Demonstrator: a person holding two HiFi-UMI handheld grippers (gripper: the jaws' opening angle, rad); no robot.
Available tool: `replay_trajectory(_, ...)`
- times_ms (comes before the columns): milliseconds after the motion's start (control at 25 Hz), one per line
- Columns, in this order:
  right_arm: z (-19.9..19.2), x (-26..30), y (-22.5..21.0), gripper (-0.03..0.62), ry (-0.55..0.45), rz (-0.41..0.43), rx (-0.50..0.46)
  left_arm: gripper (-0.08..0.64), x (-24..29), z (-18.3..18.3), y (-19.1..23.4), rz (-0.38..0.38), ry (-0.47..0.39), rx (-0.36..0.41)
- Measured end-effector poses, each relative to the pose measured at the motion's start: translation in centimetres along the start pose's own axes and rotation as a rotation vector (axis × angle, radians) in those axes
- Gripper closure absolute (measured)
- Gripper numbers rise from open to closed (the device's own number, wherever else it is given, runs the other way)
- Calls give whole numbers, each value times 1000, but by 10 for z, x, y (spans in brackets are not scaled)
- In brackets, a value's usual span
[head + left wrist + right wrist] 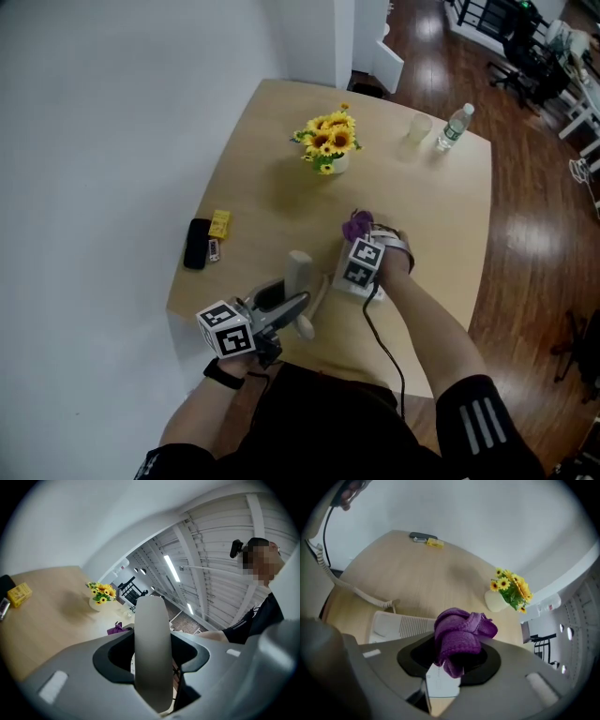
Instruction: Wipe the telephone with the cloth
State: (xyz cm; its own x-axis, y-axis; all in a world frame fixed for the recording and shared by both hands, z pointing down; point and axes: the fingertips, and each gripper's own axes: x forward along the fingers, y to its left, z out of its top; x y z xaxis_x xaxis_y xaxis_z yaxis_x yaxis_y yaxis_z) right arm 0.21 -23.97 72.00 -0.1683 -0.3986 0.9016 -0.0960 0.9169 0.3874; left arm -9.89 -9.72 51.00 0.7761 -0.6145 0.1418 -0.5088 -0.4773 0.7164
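Clamped in the left hand-held gripper (284, 306), the handset (151, 653), raised just left of the phone base (396, 625) on the bench (281, 159). Pinched in the right hand-held gripper (457, 657), the cloth (461, 631), bunched above that base.

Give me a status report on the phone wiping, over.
Left gripper shut on handset, off its cradle. Right gripper shut on purple cloth, over telephone base. Nothing blocking the base.

Office or meeting room
A pale wooden table (272, 187) is set against white walls (112, 141) on dark wood flooring (539, 225); wheeled office chairs (522, 52) are seen beyond
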Motion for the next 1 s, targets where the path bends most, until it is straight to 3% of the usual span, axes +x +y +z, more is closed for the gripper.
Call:
replay_trajectory(200, -5, -10, 33, 454, 61, -91, -252, 339, 1, -1, -3, -7, 3, 12)
replay_trajectory(280, -3, -11, 49, 454, 59, -102, -289, 339, 1, -1, -4, -13, 3, 14)
replay_trajectory(560, -1, -10, 103, 455, 24, -56, -275, 339, 0, -2, -7, -19, 14, 30)
replay_trajectory(840, 1, -12, 150, 454, 33, 23, -320, 339, -1, -4, -5, -13, 21, 39)
replay_trajectory(1000, 3, -12, 157, 456, 30, 90, -262, 340, -2, -6, -5, -11, 28, 45)
